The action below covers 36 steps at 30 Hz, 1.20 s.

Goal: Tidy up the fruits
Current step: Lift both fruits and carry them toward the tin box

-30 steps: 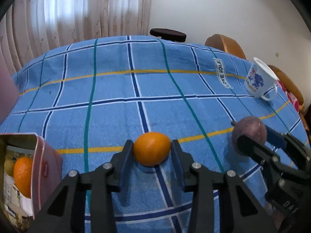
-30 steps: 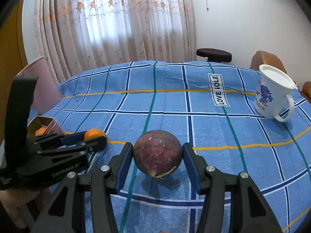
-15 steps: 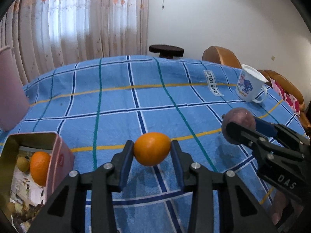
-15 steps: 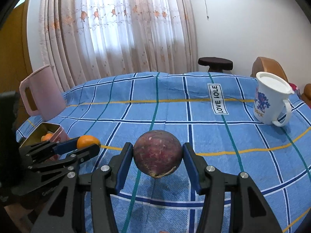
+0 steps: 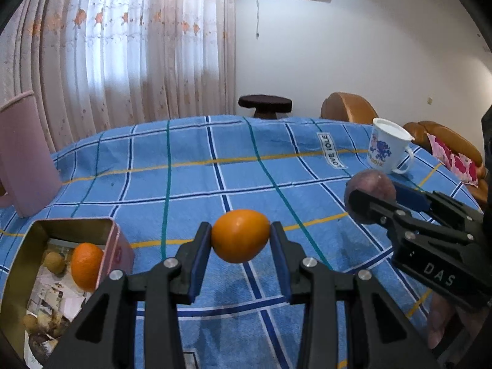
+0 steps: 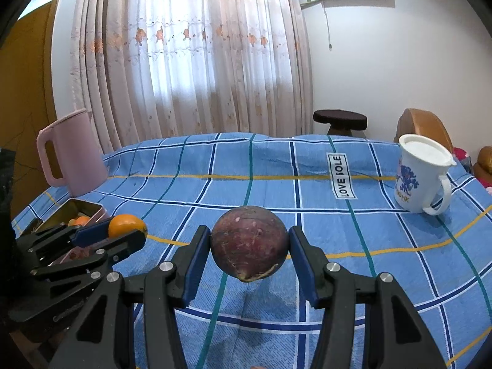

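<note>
A: Lifted higher since a second ago: left gripper [image 5: 240,241] pinching orange [image 5: 240,235], right gripper [image 6: 249,247] pinching purple fruit [image 6: 249,244], both above the bench [image 5: 252,172].

B: Carrying step; next, over to the tin [image 5: 23,252] at left, fingers spreading.

Blue checked cloth [image 6: 384,224]; white mug [image 6: 421,175] at right, pink jug [image 6: 72,150] far left. Stool [image 6: 339,120] beyond, by curtain [image 6: 184,55].

2 oranges [image 5: 240,235]; 1 purple fruit [image 6: 249,247]; 1 mug [image 6: 422,174]
</note>
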Tool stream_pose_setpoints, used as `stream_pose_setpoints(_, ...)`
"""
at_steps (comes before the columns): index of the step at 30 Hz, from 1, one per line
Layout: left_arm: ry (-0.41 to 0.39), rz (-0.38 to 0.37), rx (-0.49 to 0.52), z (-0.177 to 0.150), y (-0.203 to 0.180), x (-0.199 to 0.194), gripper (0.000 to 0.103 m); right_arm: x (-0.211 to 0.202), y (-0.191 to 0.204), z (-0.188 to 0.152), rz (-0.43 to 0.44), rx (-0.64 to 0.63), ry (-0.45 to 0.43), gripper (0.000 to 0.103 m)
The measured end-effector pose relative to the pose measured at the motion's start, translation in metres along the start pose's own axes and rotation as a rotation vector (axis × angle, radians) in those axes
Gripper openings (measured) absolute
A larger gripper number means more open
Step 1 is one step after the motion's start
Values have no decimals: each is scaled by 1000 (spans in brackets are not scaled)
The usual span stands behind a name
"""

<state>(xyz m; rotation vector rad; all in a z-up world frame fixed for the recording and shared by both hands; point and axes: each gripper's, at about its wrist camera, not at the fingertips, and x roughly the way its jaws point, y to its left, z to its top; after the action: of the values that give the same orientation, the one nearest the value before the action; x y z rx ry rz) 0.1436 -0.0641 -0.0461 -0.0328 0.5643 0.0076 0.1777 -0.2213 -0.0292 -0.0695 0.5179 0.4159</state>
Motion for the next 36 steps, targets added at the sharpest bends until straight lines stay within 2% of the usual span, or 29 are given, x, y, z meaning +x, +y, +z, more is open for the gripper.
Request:
stream_pose_setpoints(8, -51, 7, -8, -4, 3, -15, 40, -16, 7, -1, -18, -35, -84, 54)
stream_pose_setpoints(19, -117, 22, -17, -9, 11, -33, 40, -31, 17, -5, -25, -69, -143, 54)
stream_pose_setpoints(30, -137, 13, -18, -13, 16, -41, 40, -41, 28, -12, -16, -81, -141, 54)
stream_pose_setpoints(36, -125, -2, -20, -17, 22, -48, 40, -43, 43, -16, 22, -90, -106, 54)
